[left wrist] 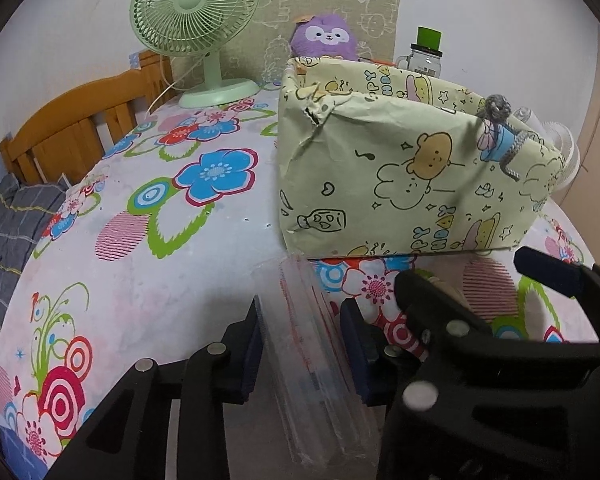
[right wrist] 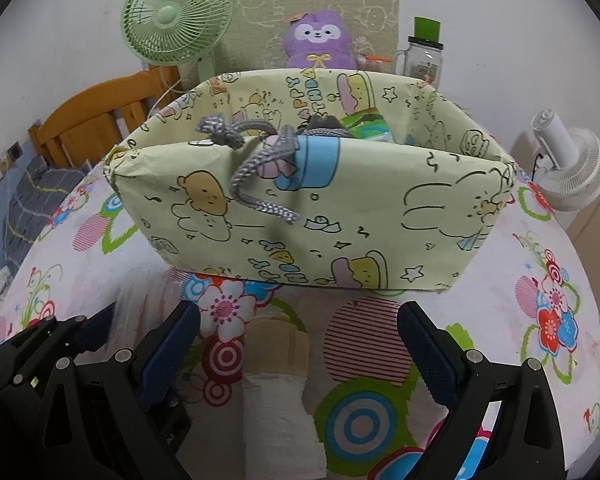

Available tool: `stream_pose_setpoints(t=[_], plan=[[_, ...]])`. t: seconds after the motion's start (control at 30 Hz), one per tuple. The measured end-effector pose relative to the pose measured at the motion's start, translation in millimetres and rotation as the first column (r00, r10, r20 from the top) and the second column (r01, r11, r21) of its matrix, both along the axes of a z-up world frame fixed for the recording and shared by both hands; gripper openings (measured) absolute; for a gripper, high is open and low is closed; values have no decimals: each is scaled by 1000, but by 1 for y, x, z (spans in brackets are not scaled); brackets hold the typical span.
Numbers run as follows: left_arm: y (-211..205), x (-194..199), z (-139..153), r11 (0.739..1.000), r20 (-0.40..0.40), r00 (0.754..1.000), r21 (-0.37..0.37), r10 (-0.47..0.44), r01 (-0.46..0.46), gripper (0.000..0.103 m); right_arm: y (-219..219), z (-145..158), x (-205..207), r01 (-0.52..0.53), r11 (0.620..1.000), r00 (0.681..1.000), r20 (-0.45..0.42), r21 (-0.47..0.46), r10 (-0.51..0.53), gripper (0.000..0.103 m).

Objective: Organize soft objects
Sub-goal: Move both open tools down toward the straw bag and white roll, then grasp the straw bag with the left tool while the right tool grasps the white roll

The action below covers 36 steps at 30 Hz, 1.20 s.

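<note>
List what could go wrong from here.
1. The clear pack lies between the fingers of the left gripper. It looks slick and could slide out when lifted.
2. The right gripper stands open around the roll, close beside the left one. The two could bump.
3. A gray cord hangs over the front wall of the box and could snag anything going in.

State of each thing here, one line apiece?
Left gripper: partly closed around clear bag, contact unclear.
Clear bag: between the left jaws.
Right gripper: open, straddling roll, not touching.
Roll: lying on table.
Box: open-topped, things inside.
Cord: draped over box front.
Plush: upright behind box.
Jar: lid on.
</note>
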<state>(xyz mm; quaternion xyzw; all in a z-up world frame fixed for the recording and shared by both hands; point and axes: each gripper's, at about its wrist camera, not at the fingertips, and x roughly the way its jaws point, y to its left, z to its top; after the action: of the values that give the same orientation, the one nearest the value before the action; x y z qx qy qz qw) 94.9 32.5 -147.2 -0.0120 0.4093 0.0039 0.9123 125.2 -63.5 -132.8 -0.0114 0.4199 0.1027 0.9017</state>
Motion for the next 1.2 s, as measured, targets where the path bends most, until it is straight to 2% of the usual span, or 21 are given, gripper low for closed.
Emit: stream_pose_setpoints(t=[0.23, 0.7, 0.8, 0.83, 0.87, 0.97, 1.07, 1.2], plan=[[3, -7, 0, 1000, -6, 1000, 7, -4, 4, 37, 1, -3, -6, -5, 1000, 1000, -11, -6, 5, 100], [-3, -25, -1, 999, 4, 1000, 45, -16, 16, 37, -7, -11, -15, 7, 1000, 997, -72, 13, -6, 80], [-7, -27, -1, 997, 13, 1000, 75, -23, 22, 37, -8, -12, -16, 2, 1000, 996, -85, 11, -1, 72], [-9, -28, -1, 996, 17, 1000, 91, -26, 25, 37, -8, -13, -16, 3, 1000, 996, -90, 12, -1, 66], [-11, -28, 0, 995, 17, 999, 99, -28, 27, 37, -6, -14, -16, 8, 1000, 996, -85, -28, -10, 60], [-17, -29, -1, 988, 28, 999, 150, -40, 35, 37, -2, -14, -18, -4, 999, 997, -76, -52, 0, 48], [-19, -29, 0, 989, 22, 999, 141, -44, 40, 37, 0, -14, -19, -16, 999, 997, -75, -42, 13, 37], [-22, -26, 0, 989, 17, 999, 138, -51, 48, 36, 1, -13, -18, -25, 999, 997, -74, -27, 23, 28]])
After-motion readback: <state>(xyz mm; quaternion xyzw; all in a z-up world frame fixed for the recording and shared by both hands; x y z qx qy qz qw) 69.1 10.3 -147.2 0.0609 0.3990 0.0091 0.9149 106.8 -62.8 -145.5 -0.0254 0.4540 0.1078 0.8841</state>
